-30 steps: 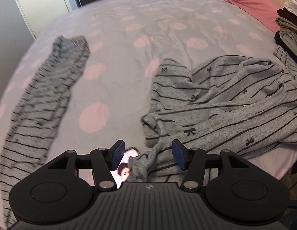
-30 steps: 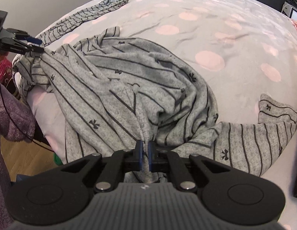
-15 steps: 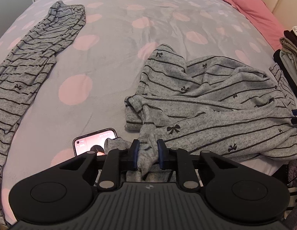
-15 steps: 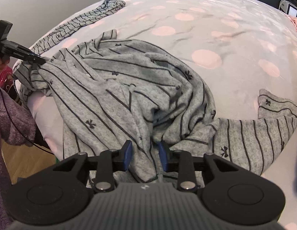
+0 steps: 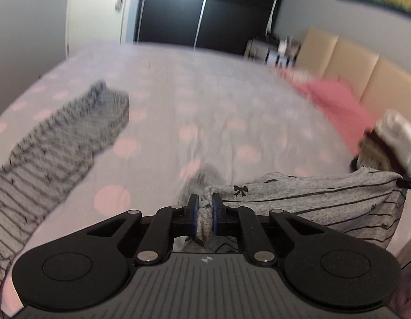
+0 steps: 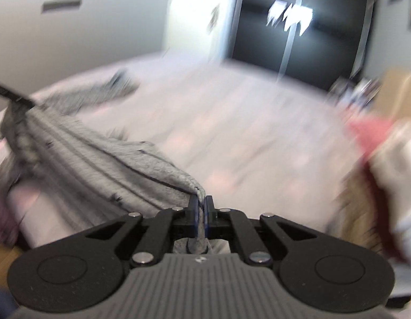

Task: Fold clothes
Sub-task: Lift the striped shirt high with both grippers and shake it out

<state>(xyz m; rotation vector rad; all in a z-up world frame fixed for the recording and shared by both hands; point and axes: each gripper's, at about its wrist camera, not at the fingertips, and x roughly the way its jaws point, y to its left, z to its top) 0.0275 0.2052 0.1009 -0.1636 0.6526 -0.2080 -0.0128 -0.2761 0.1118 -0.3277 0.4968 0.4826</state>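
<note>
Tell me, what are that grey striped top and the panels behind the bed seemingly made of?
The grey striped top, pinched in the closing left claw, looks like soft knit jersey: heathered matte grey, thin dark stripes, small bows, draping in limp folds. The headboard panels look like padded beige leather or imitation leather, smooth with a faint sheen; blur leaves that uncertain.

Two grey striped garments [image 5: 298,199] [image 5: 59,148], one spotted bed [image 5: 205,101], one pink pillow [image 5: 335,101], one stack of clothes [image 5: 391,143], two grippers [image 5: 204,202] [image 6: 201,202].
</note>
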